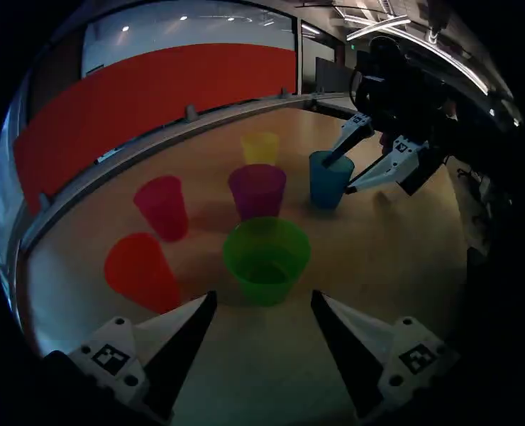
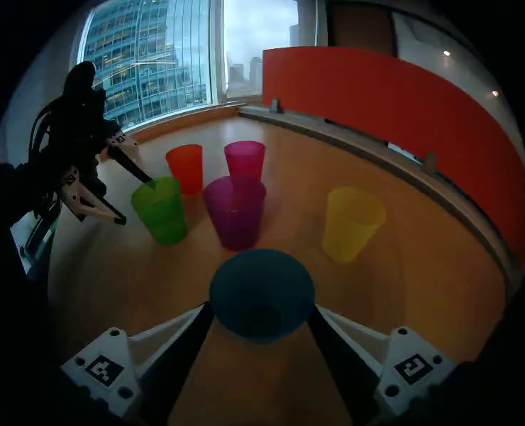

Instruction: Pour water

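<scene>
1. Left gripper [image 1: 262,294] is pointing across the wooden table [image 1: 404,241]. It is released: the fingers are standing wide apart and gripping nothing.
2. Green cup [image 1: 266,259] is standing upright at 12 o'clock, just ahead of the fingertips and centred on the gap. Bare table is showing on both sides of it.
3. In the left gripper view the other cups are standing upright:
   - purple cup [image 1: 257,190] just behind the green one at 12 o'clock
   - yellow cup [image 1: 260,147] farther back at 12
   - pink cup [image 1: 162,206] at 11
   - red cup [image 1: 140,271] at 10
   - blue cup [image 1: 330,181] at 1
4. Right gripper [image 2: 261,307] is straddling the blue cup, one finger on each side. The jaws are spreading as wide as the left's, so I am logging it as released. Whether the fingertips are pressing the cup wall, I cannot tell.
5. In the right gripper view the purple cup is standing at 12 o'clock beyond the blue one, the yellow at 1 and the green at 10. The left gripper is reaching toward the green cup from 9.
6. Whether any cup is holding water, I cannot tell.
7. Orange panel [image 1: 156,92] is running along the table's far edge.
</scene>
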{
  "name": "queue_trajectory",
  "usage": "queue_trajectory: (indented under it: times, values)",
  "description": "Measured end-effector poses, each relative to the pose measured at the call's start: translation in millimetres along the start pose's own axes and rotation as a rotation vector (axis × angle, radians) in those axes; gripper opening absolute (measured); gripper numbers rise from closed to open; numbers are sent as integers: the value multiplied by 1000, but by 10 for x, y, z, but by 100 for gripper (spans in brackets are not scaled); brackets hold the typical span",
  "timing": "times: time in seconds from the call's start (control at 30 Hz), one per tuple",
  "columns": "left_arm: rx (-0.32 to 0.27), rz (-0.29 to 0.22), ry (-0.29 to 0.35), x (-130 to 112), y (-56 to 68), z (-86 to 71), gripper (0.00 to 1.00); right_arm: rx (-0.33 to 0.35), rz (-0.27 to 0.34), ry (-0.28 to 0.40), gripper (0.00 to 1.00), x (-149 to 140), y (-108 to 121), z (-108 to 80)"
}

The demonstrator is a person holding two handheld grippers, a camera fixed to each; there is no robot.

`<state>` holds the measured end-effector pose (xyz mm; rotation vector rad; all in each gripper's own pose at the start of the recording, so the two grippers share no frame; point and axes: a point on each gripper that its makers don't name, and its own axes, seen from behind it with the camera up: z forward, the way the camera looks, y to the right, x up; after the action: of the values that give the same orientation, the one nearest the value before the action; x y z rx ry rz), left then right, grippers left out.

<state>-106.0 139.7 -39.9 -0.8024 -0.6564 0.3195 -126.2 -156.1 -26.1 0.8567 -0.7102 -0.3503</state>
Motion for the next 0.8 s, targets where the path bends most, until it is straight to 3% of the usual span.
queue_trajectory:
  times: [0.4,0.8]
  values:
    - [75,-58,50,-10,-100,-267,99,-58,25,32,100,-131,16,-357]
    - [191,-121,130,27,-238,-551,99,-132,59,100,100,-199,-13,-704]
